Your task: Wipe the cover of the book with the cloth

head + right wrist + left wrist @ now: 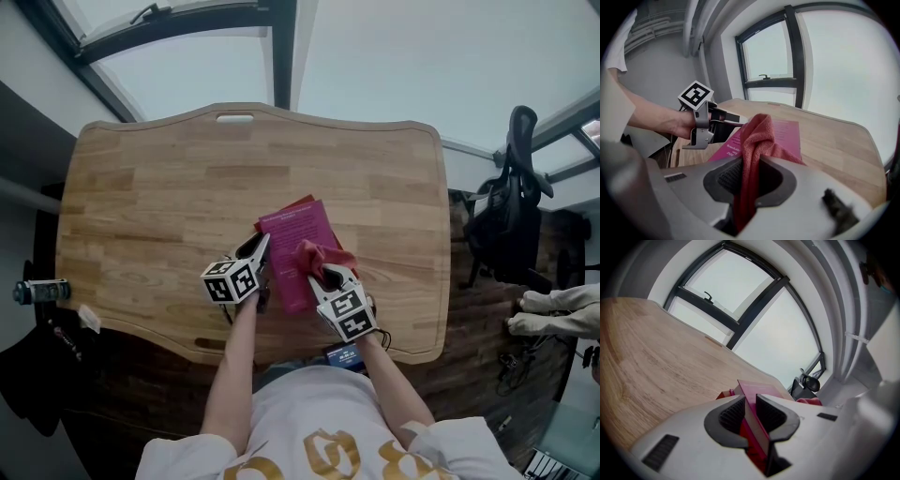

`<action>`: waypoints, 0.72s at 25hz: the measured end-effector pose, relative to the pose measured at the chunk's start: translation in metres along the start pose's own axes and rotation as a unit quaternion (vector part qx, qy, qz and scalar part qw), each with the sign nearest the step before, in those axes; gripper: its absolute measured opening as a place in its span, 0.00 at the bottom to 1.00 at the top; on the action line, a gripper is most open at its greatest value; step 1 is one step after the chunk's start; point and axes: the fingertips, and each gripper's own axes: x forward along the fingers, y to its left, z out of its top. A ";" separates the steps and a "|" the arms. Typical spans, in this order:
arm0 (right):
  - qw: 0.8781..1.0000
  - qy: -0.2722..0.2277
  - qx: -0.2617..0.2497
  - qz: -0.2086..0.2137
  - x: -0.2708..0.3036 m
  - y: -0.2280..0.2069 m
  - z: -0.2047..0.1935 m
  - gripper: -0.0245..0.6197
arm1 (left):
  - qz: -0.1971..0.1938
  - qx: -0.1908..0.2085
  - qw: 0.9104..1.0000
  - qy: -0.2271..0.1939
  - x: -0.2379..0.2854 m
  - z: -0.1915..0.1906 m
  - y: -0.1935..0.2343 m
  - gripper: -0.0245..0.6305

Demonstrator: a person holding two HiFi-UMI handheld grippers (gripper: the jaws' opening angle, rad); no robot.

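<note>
A magenta book (pixel 293 246) lies near the front of the wooden table (pixel 169 187), its back cover with print facing up. My left gripper (pixel 260 255) is shut on the book's left edge; in the left gripper view the cover edge (pixel 757 427) stands clamped between both pads. My right gripper (pixel 323 275) is shut on a red cloth (pixel 320 255), which rests bunched on the book's right side. In the right gripper view the cloth (pixel 754 140) rises from between the jaws over the book (pixel 785 133), with the left gripper (pixel 726 123) beyond it.
A red object (pixel 298 202) peeks out from under the book's far edge. A black office chair (pixel 506 211) stands right of the table. A dark bottle (pixel 37 292) sits off the table's left edge. Large windows (pixel 773 56) lie beyond the table.
</note>
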 end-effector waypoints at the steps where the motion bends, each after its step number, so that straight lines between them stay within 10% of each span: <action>1: 1.000 0.002 0.002 0.000 0.000 -0.001 -0.001 0.15 | 0.000 0.000 1.000 0.000 0.000 0.000 0.000 0.16; 18: 1.000 0.010 0.023 -0.003 -0.004 -0.027 -0.005 0.15 | 0.002 0.004 1.000 0.002 -0.001 0.000 0.000 0.16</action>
